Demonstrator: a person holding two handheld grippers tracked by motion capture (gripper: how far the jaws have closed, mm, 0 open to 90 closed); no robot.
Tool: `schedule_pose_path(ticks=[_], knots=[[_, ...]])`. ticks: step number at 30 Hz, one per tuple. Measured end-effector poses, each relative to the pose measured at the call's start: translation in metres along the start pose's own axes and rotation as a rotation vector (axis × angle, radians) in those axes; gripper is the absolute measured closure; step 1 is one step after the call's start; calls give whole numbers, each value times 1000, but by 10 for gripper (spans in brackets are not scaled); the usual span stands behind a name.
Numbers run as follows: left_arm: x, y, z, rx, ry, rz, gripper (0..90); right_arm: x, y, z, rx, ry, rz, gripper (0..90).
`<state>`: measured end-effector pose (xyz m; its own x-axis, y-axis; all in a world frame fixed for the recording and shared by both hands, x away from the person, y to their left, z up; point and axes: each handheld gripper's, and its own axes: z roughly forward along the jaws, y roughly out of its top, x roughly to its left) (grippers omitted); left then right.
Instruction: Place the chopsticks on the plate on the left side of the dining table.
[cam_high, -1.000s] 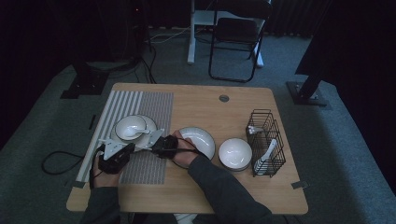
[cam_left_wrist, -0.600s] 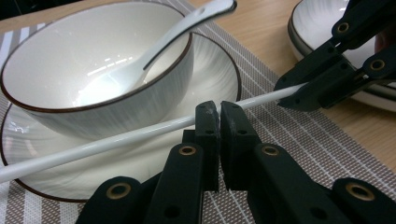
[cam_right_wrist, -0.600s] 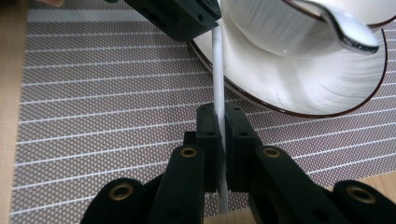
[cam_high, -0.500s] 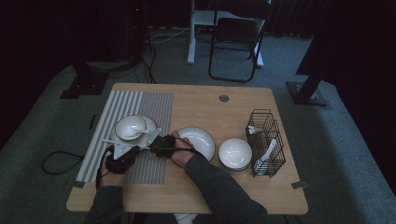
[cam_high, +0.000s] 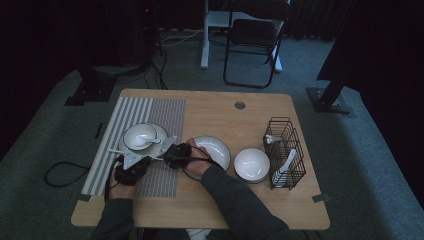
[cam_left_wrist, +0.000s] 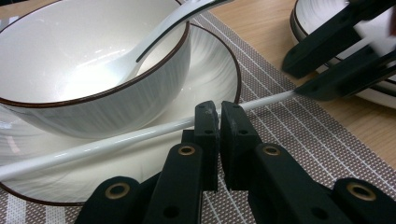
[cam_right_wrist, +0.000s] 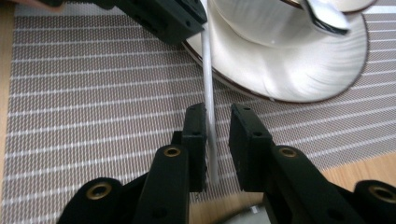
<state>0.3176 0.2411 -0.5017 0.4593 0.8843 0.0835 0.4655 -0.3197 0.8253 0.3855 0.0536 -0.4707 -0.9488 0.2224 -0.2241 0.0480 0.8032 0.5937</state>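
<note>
Left gripper (cam_left_wrist: 218, 122) clamped on white chopstick (cam_left_wrist: 116, 142), jaws tight at mid-length; since 1.0 s ago it moves right and in, toward right gripper (cam_right_wrist: 215, 140)

Right gripper at chopstick's near end, jaws parted, stick lying against one jaw – released or not yet gripped, cannot tell which

Chopstick low over striped placemat (cam_right_wrist: 93, 93), crossing rim of plate (cam_left_wrist: 219, 60) that carries bowl (cam_left_wrist: 93, 70) with spoon (cam_left_wrist: 159, 37)

In high view both grippers meet between bowl setting and second plate (cam_high: 220, 150)

Judgement: handover or joint alignment of chopstick under way; placement beside bowl not yet done
</note>
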Motion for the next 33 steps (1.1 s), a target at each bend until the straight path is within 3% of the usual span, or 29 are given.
schedule_pose_path(ticks=[8, 12, 19, 33], knots=[[-1, 0, 1, 0, -1, -2, 863, -2, -11, -7, 23, 15, -1, 762], [0, 0, 0, 1, -2, -1, 860, -4, -11, -5, 30, -1, 5, 818], [0, 0, 0, 0, -4, -4, 855, -7, -10, 0, 36, -21, 21, 834], [1, -1, 1, -1, -2, -11, 841, -9, -9, -4, 19, -33, 41, 801]])
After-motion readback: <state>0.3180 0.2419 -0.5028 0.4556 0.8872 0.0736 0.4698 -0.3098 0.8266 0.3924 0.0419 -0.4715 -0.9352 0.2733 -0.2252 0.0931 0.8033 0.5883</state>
